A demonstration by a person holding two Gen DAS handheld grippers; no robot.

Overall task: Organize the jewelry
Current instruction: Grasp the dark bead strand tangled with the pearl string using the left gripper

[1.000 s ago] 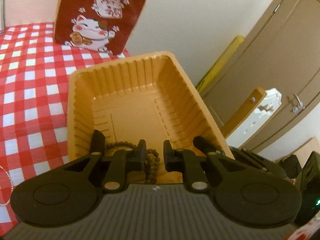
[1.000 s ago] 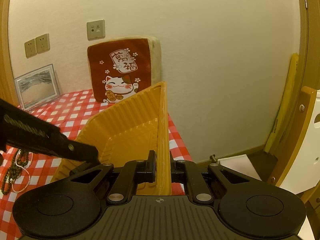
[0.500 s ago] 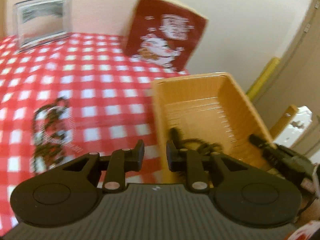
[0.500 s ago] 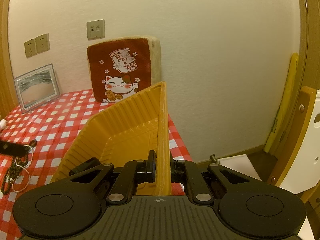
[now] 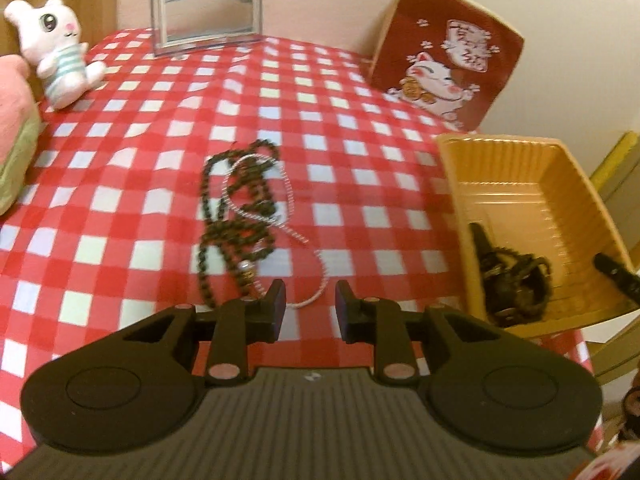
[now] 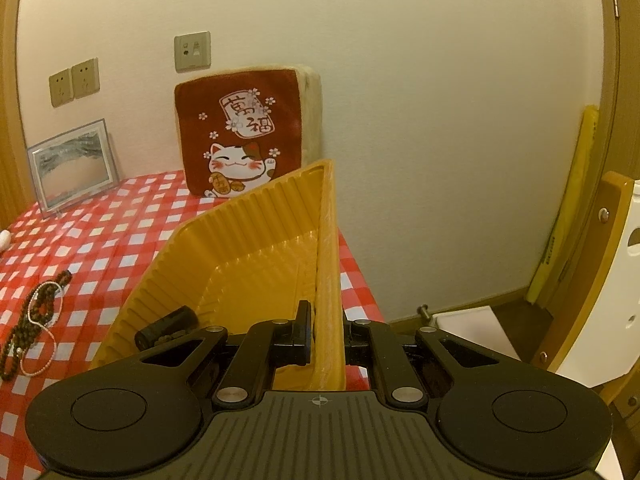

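A tangle of dark bead necklaces with a thin white chain lies on the red checked tablecloth. My left gripper is open and empty just in front of it. The orange tray at the right holds a dark bead bracelet. My right gripper is shut on the tray's right wall. The bracelet and the necklaces also show in the right wrist view.
A red lucky-cat cushion leans on the wall behind the tray. A picture frame and a white plush rabbit stand at the back left. The table edge and a wooden chair are to the right.
My left gripper has left the tray, leaving the bracelet inside, and swung left over the cloth towards the necklaces. The right gripper has kept its hold on the tray wall.
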